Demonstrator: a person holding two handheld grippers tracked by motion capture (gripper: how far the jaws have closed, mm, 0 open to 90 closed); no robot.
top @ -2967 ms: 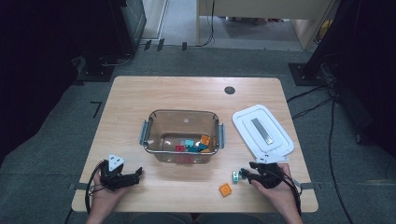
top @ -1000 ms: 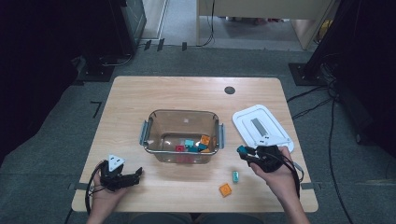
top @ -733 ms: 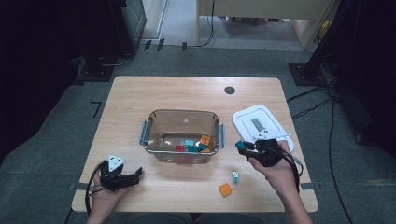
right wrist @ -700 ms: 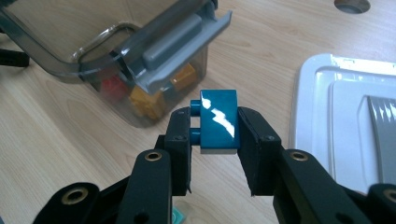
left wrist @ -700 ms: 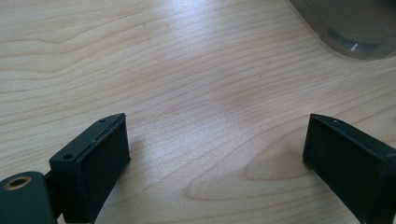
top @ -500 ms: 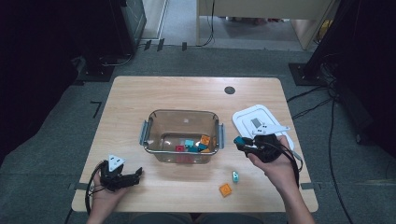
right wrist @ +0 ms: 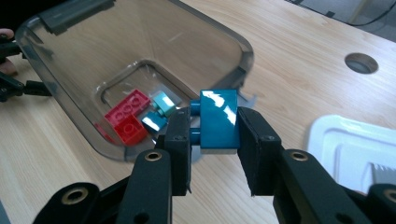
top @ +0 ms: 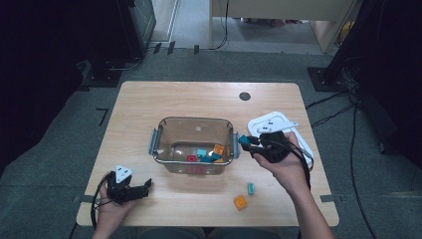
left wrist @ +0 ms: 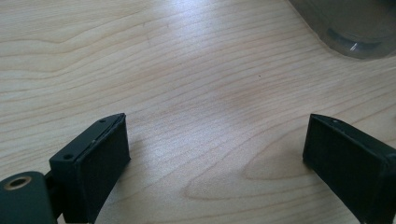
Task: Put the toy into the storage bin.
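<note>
blue brick (right wrist: 218, 119) pinched between my right gripper (right wrist: 214, 140) jaws, studs facing the left jaw, held just short of the near right rim of the clear plastic bin (top: 193, 144) and a little above it. in the high view the right gripper (top: 249, 142) sits at the bin's right handle.

likely step: carry the brick over the rim and drop it in with the rest. ahead of the jaws and below lie a red brick (right wrist: 127, 120), a pale teal brick (right wrist: 164, 102) and a darker blue one (right wrist: 153, 121); an orange brick (top: 218, 149) rests in there too.

to do it well: clear the rim first, move forward until the brick is over the bin floor, then release low so it doesn't bounce out. grip looks square, no tilt.

behind my right gripper on the table: small teal brick (top: 251, 188) and orange brick (top: 240, 202), not yet collected. white lid (right wrist: 355, 149) just to its right.

left gripper (top: 130, 189) rests on bare wood, jaws wide apart and empty, bin corner ahead to its right.
</note>
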